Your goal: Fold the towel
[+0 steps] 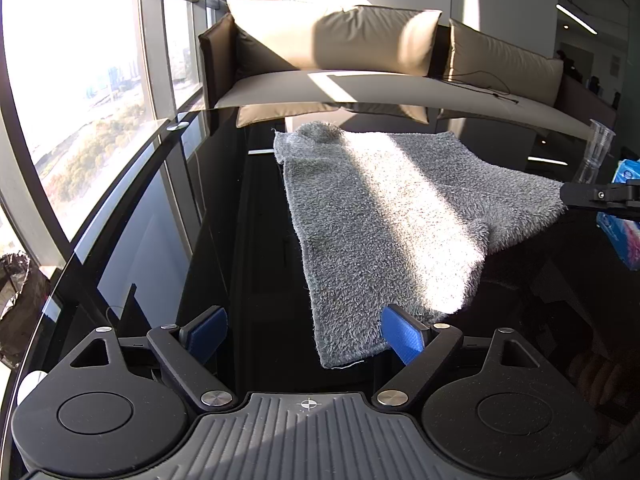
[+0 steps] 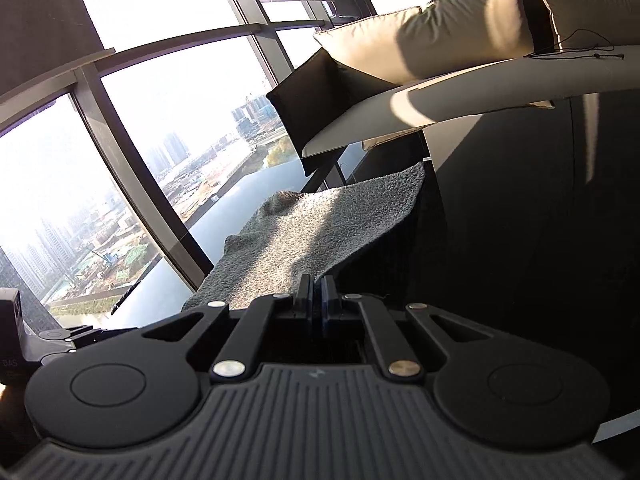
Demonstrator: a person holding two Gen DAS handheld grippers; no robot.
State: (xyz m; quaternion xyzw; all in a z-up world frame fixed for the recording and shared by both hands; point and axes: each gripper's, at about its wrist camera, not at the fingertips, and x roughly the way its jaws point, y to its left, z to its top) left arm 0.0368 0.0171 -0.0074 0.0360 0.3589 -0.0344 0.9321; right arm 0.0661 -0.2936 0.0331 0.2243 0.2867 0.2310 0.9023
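One towel (image 1: 384, 216), two cushions (image 1: 340, 36), two grippers (image 1: 304, 330).

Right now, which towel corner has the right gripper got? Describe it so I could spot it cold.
Start at the black glass table in front of the beige sofa. The grey fluffy towel lies across it, sunlit down the middle. The held corner is the one pulled sideways to a point, shut in the right gripper; the other corners lie slack.

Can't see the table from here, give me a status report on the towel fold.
Right gripper shut on grey towel corner. Left gripper open at near edge, nothing gripped. Plastic cups and blue packet beside towel, not blocking.
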